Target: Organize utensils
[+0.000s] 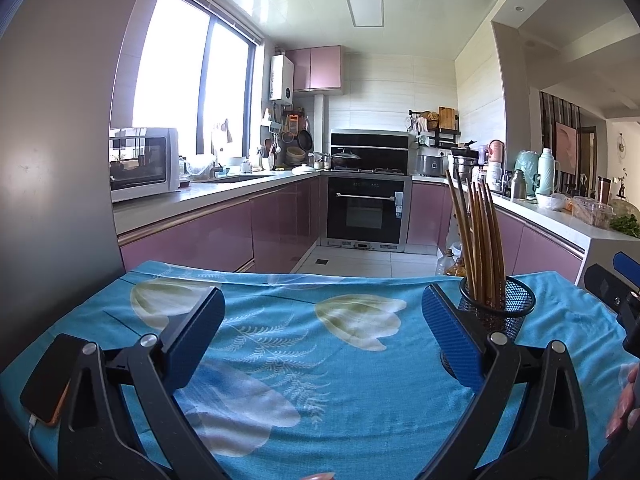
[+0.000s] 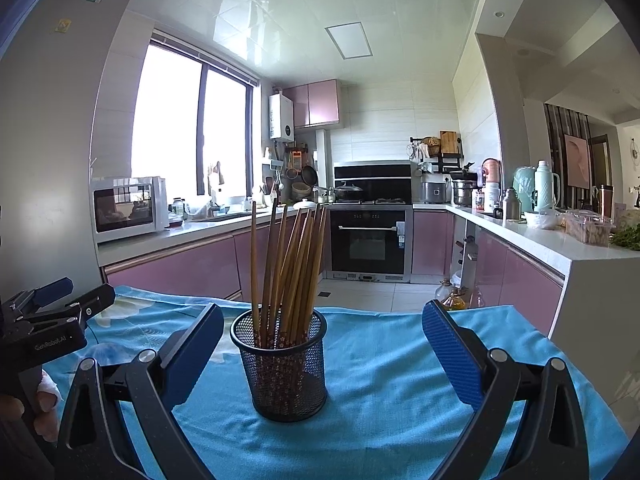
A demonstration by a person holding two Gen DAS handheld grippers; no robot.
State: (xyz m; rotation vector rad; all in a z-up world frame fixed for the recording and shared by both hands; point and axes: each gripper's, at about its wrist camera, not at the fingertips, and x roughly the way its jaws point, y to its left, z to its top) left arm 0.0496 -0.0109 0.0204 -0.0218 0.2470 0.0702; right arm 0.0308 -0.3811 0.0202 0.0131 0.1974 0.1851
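Chopsticks stand near-vertical in the mesh holder on the cloth-covered table, left of centre between the spread right gripper fingers (left gripper, also spread, sits farther off).

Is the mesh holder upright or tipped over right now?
Upright. The mesh holder stands on its base on the blue cloth, with the chopsticks standing in it, tips fanning upward.

Both grippers' jaws wide apart.
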